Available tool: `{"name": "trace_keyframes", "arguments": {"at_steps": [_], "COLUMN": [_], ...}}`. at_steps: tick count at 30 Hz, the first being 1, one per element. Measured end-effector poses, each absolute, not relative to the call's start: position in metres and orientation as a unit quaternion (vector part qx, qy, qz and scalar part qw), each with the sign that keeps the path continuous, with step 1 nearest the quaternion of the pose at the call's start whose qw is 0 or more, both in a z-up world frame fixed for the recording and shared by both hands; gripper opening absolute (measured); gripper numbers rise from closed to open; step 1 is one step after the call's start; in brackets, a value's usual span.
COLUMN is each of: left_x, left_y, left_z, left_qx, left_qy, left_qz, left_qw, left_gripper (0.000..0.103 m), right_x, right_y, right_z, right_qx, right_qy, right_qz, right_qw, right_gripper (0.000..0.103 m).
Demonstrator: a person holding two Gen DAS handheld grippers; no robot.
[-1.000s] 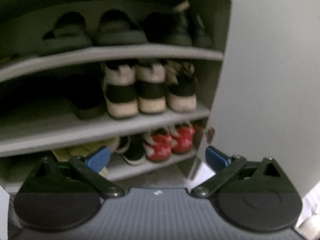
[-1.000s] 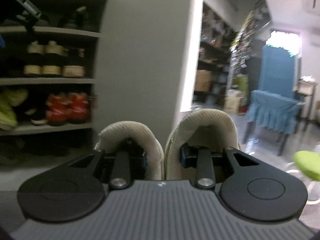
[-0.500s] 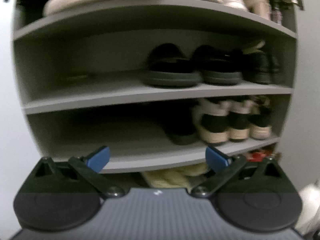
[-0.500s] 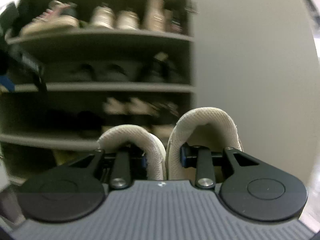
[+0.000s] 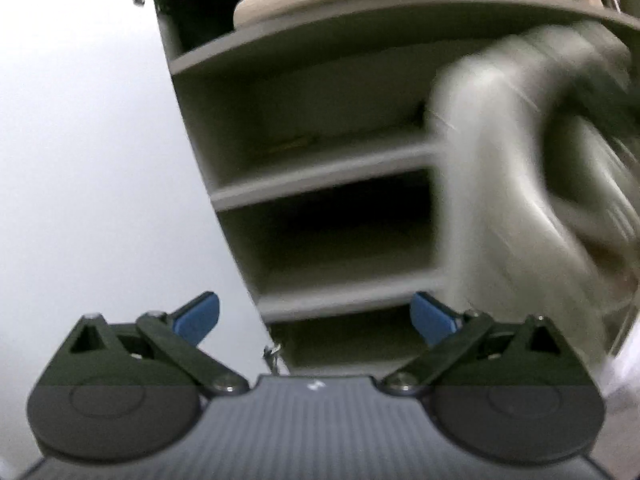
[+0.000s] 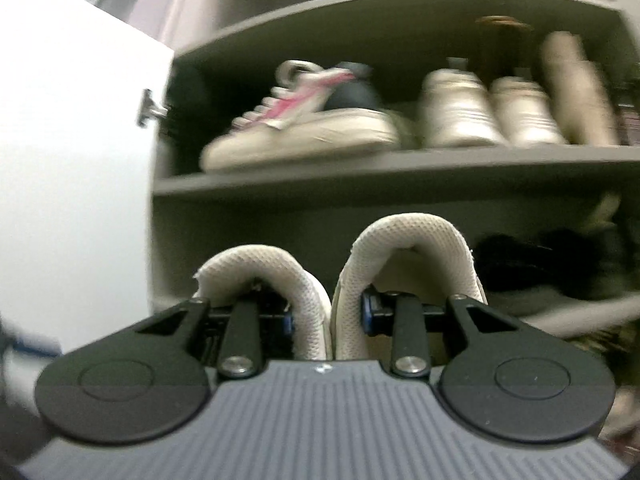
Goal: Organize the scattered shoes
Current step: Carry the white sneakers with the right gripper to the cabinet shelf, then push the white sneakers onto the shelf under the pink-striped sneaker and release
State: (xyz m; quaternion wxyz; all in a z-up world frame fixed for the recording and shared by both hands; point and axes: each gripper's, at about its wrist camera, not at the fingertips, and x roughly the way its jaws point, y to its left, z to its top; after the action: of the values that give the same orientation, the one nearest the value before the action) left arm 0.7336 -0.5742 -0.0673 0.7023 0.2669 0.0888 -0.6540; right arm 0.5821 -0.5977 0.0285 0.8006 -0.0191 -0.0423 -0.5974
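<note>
Shoes (image 6: 332, 280) clenched in right tongs (image 6: 326, 318) facing bare shelf (image 5: 320, 168); left tongs (image 5: 314, 316) released.

Both cameras sit close before the open shoe cabinet (image 5: 320, 184). The left wrist view tilts toward its left side and white door (image 5: 80, 160). The right wrist view looks level at an upper shelf (image 6: 400, 172). Both share the pink-trimmed sneaker (image 6: 296, 128) and the door hinge (image 6: 150, 110).
</note>
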Motion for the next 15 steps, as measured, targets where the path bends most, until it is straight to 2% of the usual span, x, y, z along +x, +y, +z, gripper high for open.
{"name": "trace_keyframes", "arguments": {"at_steps": [6,15], "left_x": [0.739,0.735], "left_y": [-0.582,-0.603], "left_z": [-0.075,-0.086], "left_qx": [0.265,0.267], "left_qy": [0.082,0.101], "left_qz": [-0.634,-0.643], "left_qw": [0.722,0.711], "left_gripper": [0.103,0.103], "right_x": [0.634,0.679], "right_y": [-0.645,-0.705], "right_z": [0.065,0.074], "right_qx": [-0.001,0.016], "right_qy": [-0.043,0.001], "right_qz": [-0.562,-0.58], "right_qw": [0.826,0.815], "right_gripper": [0.033,0.034]}}
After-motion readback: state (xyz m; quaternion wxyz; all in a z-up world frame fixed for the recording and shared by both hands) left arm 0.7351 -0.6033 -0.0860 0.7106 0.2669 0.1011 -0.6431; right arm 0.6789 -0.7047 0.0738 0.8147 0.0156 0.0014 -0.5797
